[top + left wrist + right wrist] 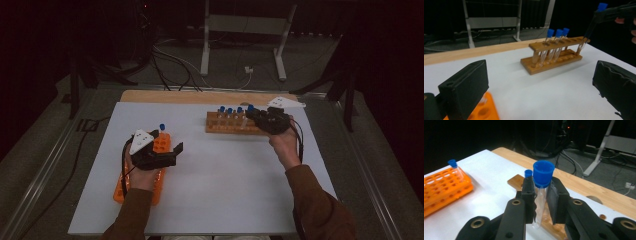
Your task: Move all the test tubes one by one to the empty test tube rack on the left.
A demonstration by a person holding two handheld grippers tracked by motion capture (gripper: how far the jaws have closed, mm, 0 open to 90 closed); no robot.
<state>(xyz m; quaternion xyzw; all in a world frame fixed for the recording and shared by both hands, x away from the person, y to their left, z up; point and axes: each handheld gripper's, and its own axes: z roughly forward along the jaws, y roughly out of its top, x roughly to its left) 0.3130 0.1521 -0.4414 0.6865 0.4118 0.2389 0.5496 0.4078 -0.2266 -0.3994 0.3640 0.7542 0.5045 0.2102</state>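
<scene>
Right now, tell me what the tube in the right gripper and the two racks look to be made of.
Test tube in the right gripper: clear glass or plastic, see-through wall; I cannot tell which. Its cap: matte blue plastic, by its even colour.
Far rack: wood, brown with a flat, sawn-board look.
Near rack: probably moulded plastic, uniformly bright orange with a grid of holes.
</scene>
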